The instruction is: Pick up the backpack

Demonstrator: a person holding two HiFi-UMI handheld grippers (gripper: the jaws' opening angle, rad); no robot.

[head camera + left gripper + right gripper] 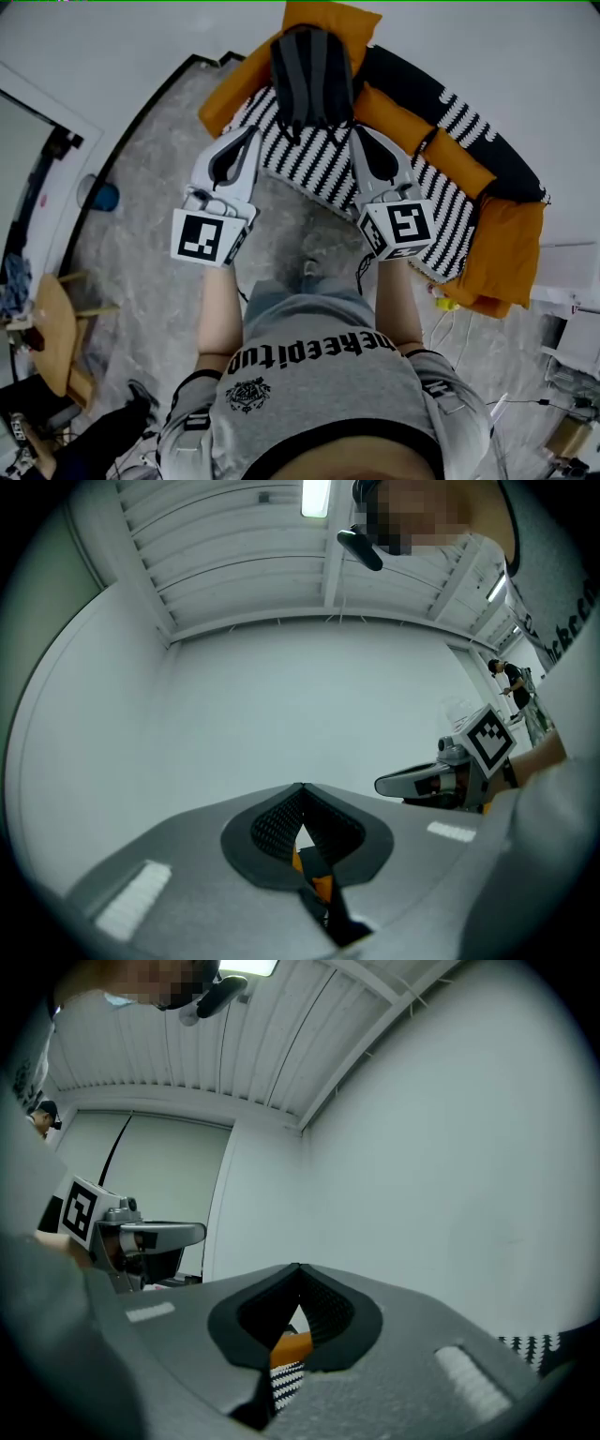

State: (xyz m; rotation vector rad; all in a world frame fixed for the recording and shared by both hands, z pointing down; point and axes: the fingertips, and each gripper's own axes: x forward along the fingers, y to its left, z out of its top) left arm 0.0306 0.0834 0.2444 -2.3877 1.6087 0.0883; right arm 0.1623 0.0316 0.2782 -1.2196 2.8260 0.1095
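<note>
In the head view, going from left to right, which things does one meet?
wooden stool → left gripper → backpack → right gripper → large orange cushion at far right

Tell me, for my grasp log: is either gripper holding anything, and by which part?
Nothing is held: the left gripper and right gripper are shut and empty, with the backpack lying on the sofa ahead.

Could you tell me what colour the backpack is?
The backpack is dark grey and black, best seen in the head view.
</note>
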